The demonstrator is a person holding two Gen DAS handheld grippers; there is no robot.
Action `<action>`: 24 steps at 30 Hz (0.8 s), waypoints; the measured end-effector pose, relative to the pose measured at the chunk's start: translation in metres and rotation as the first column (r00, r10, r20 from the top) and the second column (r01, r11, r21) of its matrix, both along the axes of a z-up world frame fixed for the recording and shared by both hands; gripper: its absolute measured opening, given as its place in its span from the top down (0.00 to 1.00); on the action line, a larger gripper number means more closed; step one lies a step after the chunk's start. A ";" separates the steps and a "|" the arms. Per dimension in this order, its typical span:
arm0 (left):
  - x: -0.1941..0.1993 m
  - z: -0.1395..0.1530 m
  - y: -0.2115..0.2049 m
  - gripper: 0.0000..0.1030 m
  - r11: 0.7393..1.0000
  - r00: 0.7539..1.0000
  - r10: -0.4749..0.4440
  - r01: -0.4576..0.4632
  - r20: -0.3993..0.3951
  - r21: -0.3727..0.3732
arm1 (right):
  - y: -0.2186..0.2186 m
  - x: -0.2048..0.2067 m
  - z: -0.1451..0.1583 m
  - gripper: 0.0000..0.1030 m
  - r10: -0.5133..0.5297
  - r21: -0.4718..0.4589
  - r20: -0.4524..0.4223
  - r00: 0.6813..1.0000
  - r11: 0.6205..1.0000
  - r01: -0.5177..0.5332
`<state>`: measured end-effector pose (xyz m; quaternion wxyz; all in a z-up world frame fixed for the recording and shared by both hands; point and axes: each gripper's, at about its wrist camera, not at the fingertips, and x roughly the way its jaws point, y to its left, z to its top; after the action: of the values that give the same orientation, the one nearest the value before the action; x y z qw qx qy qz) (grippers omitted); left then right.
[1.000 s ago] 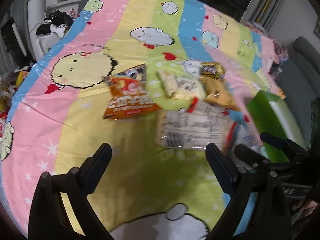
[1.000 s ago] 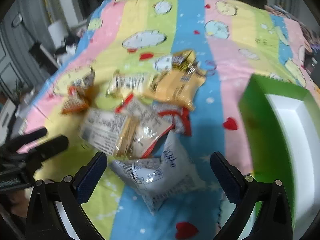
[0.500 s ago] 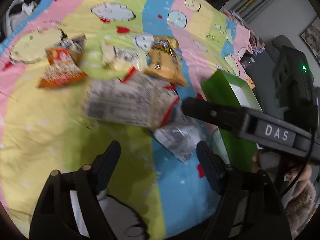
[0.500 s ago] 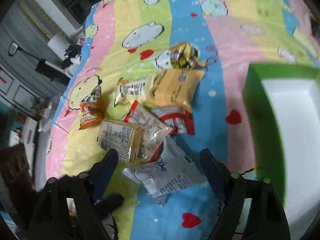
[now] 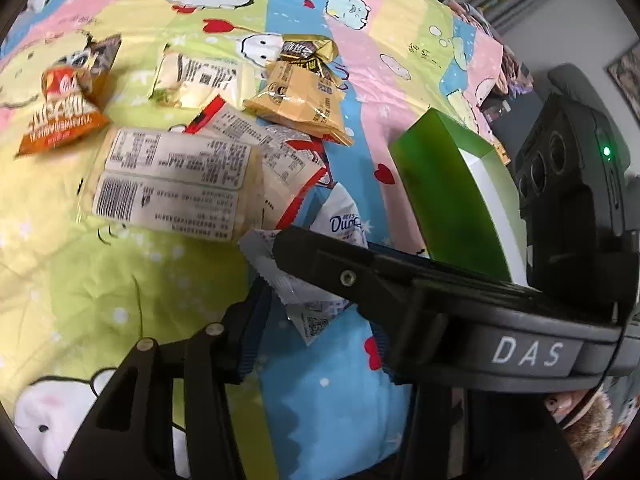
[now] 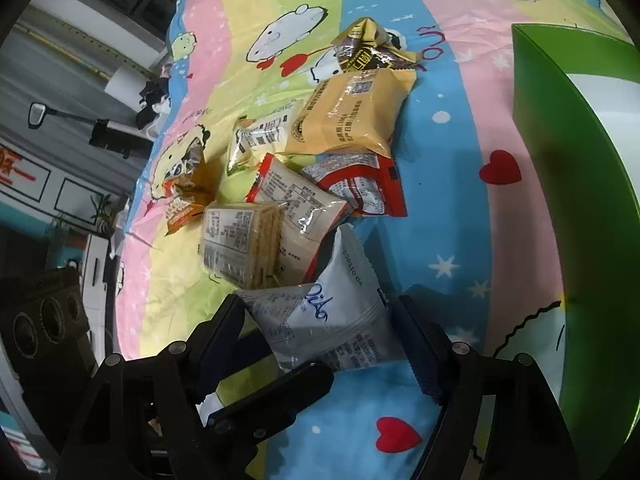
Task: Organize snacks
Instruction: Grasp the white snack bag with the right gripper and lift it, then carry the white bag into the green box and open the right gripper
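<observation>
Several snack packets lie in a heap on a colourful cartoon bedsheet. A white and blue packet (image 6: pixel 320 320) lies nearest, between the fingers of my open right gripper (image 6: pixel 324 336), which straddles it without closing. It also shows in the left wrist view (image 5: pixel 316 264), partly hidden by the right gripper's arm. My left gripper (image 5: pixel 316 340) is open just in front of the same packet. Behind it lie a clear cracker pack (image 5: pixel 168 184), a red-edged packet (image 6: pixel 360 188), a tan packet (image 6: pixel 348 112), and an orange packet (image 5: pixel 60 112).
A green box with a white inside (image 6: pixel 580 184) stands open on the right, and it also shows in the left wrist view (image 5: pixel 452 192). A gold and brown packet (image 6: pixel 372 52) lies at the far end of the heap. Room furniture lies beyond the bed's left edge.
Both grippers have moved in and down toward the white and blue packet. The right gripper's fingers now straddle it, and the left gripper has swung right so the right gripper crosses its view.
</observation>
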<state>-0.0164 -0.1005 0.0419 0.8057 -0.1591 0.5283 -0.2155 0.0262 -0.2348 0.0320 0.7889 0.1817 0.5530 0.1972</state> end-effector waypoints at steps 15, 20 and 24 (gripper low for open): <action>-0.020 0.070 -0.037 0.61 0.987 0.942 -0.127 0.088 0.310 0.136 | -0.028 -0.033 0.068 0.37 -0.069 0.086 0.190 0.979 0.995 0.054; -0.023 0.089 -0.060 0.61 0.978 0.907 -0.189 0.140 0.375 0.153 | -0.052 -0.046 0.089 0.37 -0.131 0.102 0.257 0.958 0.989 0.108; -0.025 0.100 -0.083 0.61 0.967 0.876 -0.250 0.202 0.413 0.157 | -0.075 -0.057 0.102 0.37 -0.199 0.110 0.299 0.933 0.979 0.174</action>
<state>-0.0418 -0.1837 0.1421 0.8789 -0.0005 0.3639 -0.3085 -0.0310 -0.3102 0.1338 0.8724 0.2327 0.3948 0.1699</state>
